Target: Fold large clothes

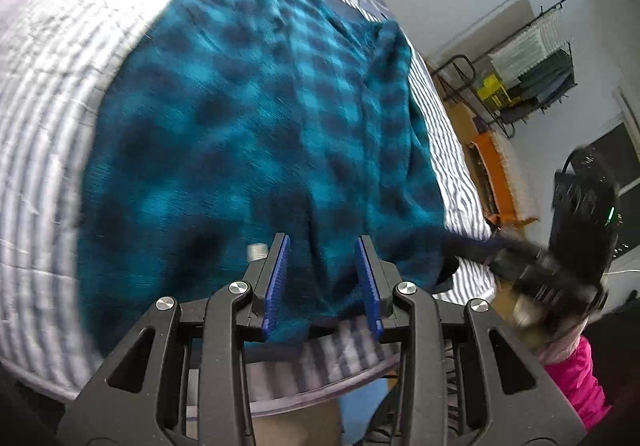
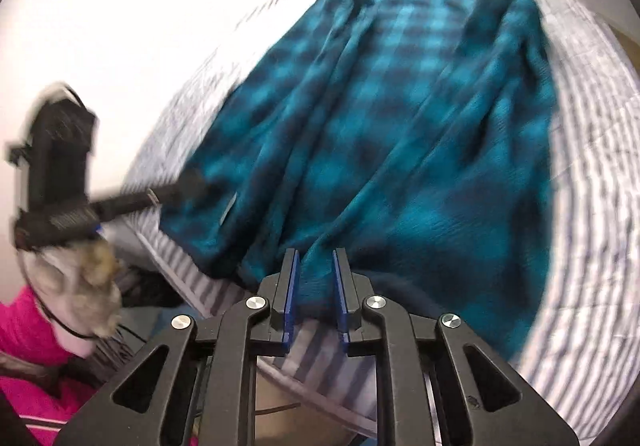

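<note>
A large teal and dark plaid garment (image 1: 260, 106) lies spread on a bed with a grey and white striped cover (image 1: 60, 106). My left gripper (image 1: 322, 238) hovers over the near hem. Its blue pads stand apart, the cloth lies between them, and they do not press it. My right gripper (image 2: 316, 252) is over the near hem of the garment (image 2: 400, 126) on the other side, with its pads a narrow gap apart and not pinching. Each view shows the other gripper at a near corner: the right gripper (image 1: 460, 246) and the left gripper (image 2: 192, 182). Both views are blurred.
The striped bed cover (image 2: 580, 206) runs around the garment, and its near edge is just below both grippers. A clothes rack (image 1: 536, 58) and an orange object (image 1: 496, 174) stand by the wall to the right. Pink sleeves (image 1: 576, 378) (image 2: 24, 326) show behind the hands.
</note>
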`<state>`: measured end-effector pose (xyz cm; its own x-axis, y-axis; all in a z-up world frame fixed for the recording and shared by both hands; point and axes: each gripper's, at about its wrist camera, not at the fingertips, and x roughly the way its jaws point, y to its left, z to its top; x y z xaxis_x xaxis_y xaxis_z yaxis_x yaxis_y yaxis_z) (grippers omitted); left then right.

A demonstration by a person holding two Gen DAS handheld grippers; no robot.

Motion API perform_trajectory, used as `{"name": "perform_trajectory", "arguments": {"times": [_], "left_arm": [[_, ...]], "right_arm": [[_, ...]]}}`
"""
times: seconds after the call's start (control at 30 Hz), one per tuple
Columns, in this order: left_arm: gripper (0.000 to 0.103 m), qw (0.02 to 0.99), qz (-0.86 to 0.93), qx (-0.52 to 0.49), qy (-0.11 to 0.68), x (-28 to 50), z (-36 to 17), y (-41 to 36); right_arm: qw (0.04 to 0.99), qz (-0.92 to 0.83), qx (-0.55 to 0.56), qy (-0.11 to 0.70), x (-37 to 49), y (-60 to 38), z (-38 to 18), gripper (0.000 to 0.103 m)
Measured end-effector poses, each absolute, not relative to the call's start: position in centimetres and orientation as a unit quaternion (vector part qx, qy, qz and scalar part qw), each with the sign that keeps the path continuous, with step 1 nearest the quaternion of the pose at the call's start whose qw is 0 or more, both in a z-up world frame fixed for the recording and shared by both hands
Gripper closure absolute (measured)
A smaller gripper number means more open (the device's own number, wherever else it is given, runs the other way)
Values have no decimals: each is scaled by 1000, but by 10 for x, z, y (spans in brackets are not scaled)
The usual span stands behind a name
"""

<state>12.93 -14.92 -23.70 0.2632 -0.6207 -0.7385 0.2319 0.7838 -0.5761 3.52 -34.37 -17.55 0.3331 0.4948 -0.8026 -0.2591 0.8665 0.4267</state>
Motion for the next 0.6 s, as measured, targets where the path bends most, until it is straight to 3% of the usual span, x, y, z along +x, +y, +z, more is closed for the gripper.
{"name": "perform_trajectory", "arguments": {"times": [0.1, 0.37, 0.43, 0.5, 0.6], "left_arm": [[63, 758, -294, -179, 554, 130, -247, -171], [63, 731, -312, -181, 579, 141, -272, -208], [64, 728, -322, -176, 579, 143, -278, -216], [100, 728, -339, -161, 574, 141, -279, -223], [102, 735, -355, -142, 561, 136, -276, -227]], "right_arm": [[826, 207, 135, 507, 45, -373, -155, 83], [859, 146, 143, 468, 120, -419, -119, 80], [863, 132, 146, 465, 145, -428, -117, 71], [866, 121, 143, 464, 168, -432, -121, 69], [868, 102, 137, 466, 207, -431, -122, 68]]}}
